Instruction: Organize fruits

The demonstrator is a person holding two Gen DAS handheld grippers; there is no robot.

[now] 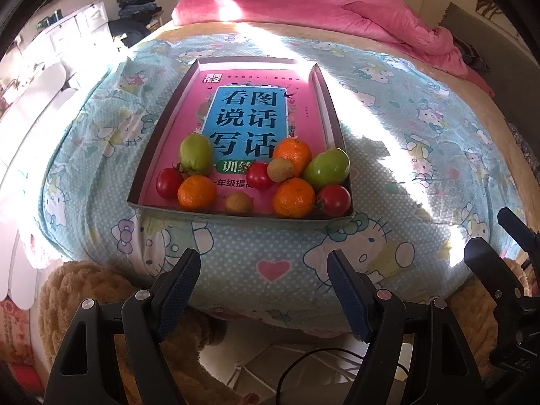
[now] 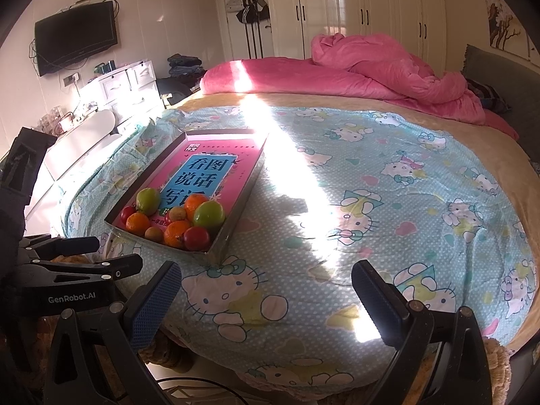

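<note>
Your fruit pile hides the lower lines of print on the pink book lying in the tray. The orange covers part of the kiwi at lower left. Each gripper's body runs off the bottom edge.

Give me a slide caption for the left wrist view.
Open left hand-held gripper poised before a shallow box of oranges, tomatoes and green fruit on a cartoon-print bedspread.

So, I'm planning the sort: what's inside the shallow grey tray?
The shallow grey tray holds three oranges, three red tomatoes, two green fruits and two small brown fruits, on a pink book whose lower cover they hide.
</note>
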